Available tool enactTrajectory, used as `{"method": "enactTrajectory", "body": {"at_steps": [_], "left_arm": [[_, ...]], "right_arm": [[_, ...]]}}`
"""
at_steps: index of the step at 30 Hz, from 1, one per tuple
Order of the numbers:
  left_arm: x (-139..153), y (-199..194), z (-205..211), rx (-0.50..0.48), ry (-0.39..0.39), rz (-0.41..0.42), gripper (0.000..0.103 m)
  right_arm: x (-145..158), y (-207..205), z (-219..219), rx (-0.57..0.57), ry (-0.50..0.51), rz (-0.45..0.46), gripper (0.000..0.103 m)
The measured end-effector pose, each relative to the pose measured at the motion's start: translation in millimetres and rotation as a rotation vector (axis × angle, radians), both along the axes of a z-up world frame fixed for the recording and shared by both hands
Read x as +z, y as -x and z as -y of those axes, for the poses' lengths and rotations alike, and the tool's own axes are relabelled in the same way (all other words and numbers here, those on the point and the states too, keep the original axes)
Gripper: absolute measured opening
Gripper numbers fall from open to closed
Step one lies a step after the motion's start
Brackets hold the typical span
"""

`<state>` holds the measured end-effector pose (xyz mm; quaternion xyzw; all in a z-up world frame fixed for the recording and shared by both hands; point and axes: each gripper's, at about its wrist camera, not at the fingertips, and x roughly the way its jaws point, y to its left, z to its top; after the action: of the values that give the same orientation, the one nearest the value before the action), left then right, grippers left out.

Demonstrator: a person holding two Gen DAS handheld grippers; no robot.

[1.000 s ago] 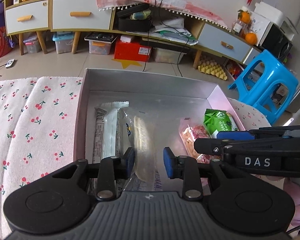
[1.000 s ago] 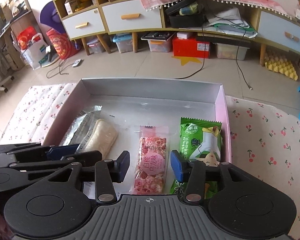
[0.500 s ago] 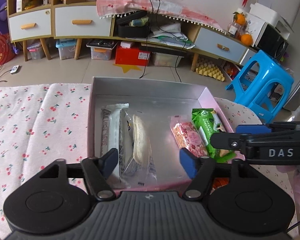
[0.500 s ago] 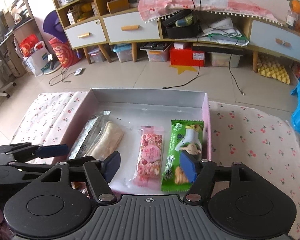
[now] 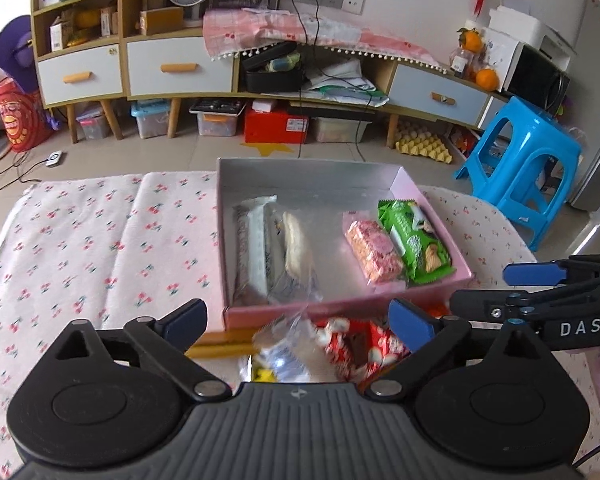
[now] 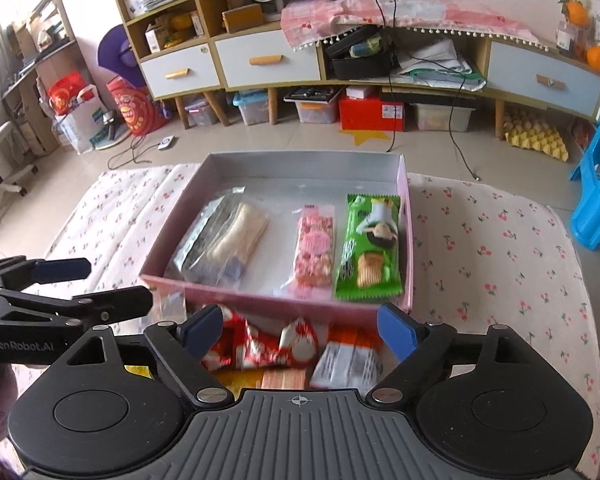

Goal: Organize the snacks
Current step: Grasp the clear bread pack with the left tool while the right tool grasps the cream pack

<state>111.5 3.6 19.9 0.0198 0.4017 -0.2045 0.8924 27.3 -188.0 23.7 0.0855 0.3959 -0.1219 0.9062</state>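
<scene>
A pink box [image 5: 340, 314] with a silver inside holds a silver packet [image 5: 254, 248], a clear packet with a pale bar [image 5: 298, 244], a pink packet [image 5: 374, 250] and a green packet [image 5: 414, 236]. My left gripper [image 5: 298, 320] hovers before the box's near wall, its jaws opening wide, gripping nothing. My right gripper [image 6: 300, 328] is beside it, jaws also opening, pads touching nothing. Loose red wrappers [image 6: 268, 344] and a white-orange packet [image 6: 348, 360] lie under it, in front of the box [image 6: 280, 308]. Each gripper shows in the other's view: right [image 5: 504, 288], left [image 6: 100, 286].
A cherry-print cloth [image 5: 100, 248] covers the table on both sides of the box. Beyond the table lie a tiled floor, a long low cabinet [image 5: 180, 68] and a blue stool [image 5: 528, 184] at the right.
Both grippers have drawn back and up from inside the box and their jaws have widened. The clear packet and the pink packet stay in the box. Loose snacks in front have come into view.
</scene>
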Motion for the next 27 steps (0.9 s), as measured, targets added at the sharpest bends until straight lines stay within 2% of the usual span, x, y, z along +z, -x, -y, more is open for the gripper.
{"method": "enactTrajectory", "body": {"at_steps": [9,13,18,21,27], "left_arm": [[-3.2,22.5,-7.6,0.071,-0.030,-0.007,0.102],[-12.8,34.4,-13.2,0.114,-0.015,-0.031,0.102],[-21.4,38.6,-14.1,0.158,0.007,-0.083,0.101],[-26.2,36.2,-10.7,0.184,0.008,-0.113,0.097],[-38.1,29.8,-5.6,0.244,0.046,-0.177,0.082]], "right_arm": [[-10.9,25.8,-14.0,-0.010,0.015,-0.001,0.090],[-20.6,36.5,-15.7,-0.016,0.018,-0.006,0.090],[-37.9,39.5,-16.8,-0.020,0.062,-0.115,0.090],[-45.0,39.5,-12.9,-0.026,0.042,-0.150,0.090],[-57.3,33.6,-0.5,-0.080,-0.015,-0.195,0.090]]}}
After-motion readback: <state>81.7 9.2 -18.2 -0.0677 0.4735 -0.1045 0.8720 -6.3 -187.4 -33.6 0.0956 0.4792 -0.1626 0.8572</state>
